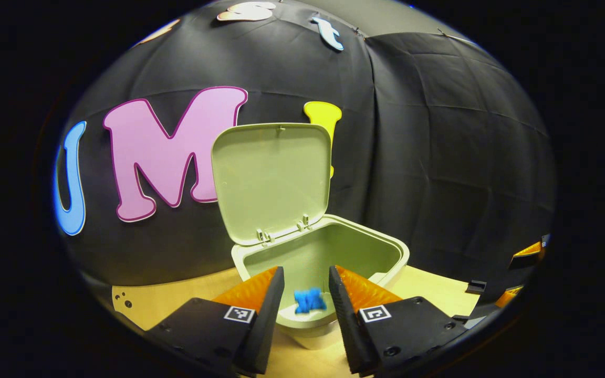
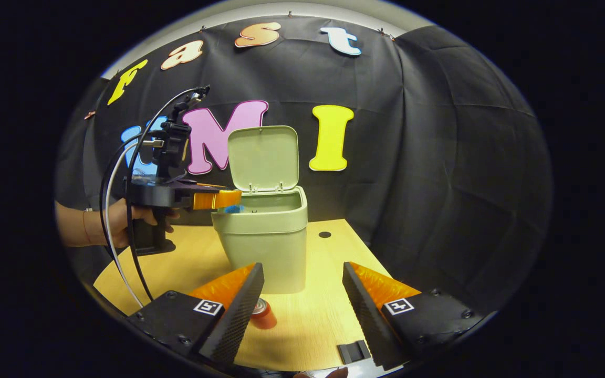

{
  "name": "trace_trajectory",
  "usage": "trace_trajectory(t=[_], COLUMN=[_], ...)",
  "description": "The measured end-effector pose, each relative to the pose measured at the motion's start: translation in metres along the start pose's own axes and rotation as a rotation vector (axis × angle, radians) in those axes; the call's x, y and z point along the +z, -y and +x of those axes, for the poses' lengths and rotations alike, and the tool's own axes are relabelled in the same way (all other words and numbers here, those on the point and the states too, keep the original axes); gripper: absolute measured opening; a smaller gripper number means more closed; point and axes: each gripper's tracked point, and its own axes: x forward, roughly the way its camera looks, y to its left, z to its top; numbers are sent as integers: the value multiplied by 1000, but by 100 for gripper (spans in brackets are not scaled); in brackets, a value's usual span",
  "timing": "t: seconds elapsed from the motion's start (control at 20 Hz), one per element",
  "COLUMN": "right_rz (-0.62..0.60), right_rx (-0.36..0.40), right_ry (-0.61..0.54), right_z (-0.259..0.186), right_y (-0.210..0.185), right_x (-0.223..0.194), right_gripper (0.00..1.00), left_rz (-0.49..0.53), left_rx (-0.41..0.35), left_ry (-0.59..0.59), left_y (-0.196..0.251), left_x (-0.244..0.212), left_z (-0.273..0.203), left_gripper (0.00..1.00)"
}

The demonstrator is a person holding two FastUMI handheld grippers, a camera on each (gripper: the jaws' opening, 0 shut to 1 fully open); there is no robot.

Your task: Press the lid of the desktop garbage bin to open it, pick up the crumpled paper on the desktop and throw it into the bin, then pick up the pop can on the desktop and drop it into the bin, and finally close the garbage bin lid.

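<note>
No readable text; only square black-and-white marker tags sit on the left tongs (image 1: 306,286) and right tongs (image 2: 302,283).

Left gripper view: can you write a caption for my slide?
Open left gripper above the bin, lid up, blue crumpled paper between its fingers, untouched.

left gripper view: close above bin (image 1: 323,252) | right gripper view: farther back, facing bin

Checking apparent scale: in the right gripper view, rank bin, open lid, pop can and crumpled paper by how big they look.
1. Bin
2. Lid
3. Pop can, partly hidden by a finger
4. Crumpled paper, barely smaller, so unsure
</note>
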Motion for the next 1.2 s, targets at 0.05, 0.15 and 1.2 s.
trace_trajectory(t=[0.05,0.15,1.2], right_rz=[0,-7,-163], right_rx=[8,25,271], right_ry=[-2,-7,-235], right_z=[1,3,39], right_y=[-2,-8,-82], right_x=[0,-2,-85], right_gripper=[95,95,97], left_rz=[-5,-18,-99], left_rx=[0,3,163], left_ry=[-5,-6,17], left_y=[0,-1,-50], left_x=[-1,-4,-18], left_z=[-1,-2,-112], left_gripper=[59,61,95])
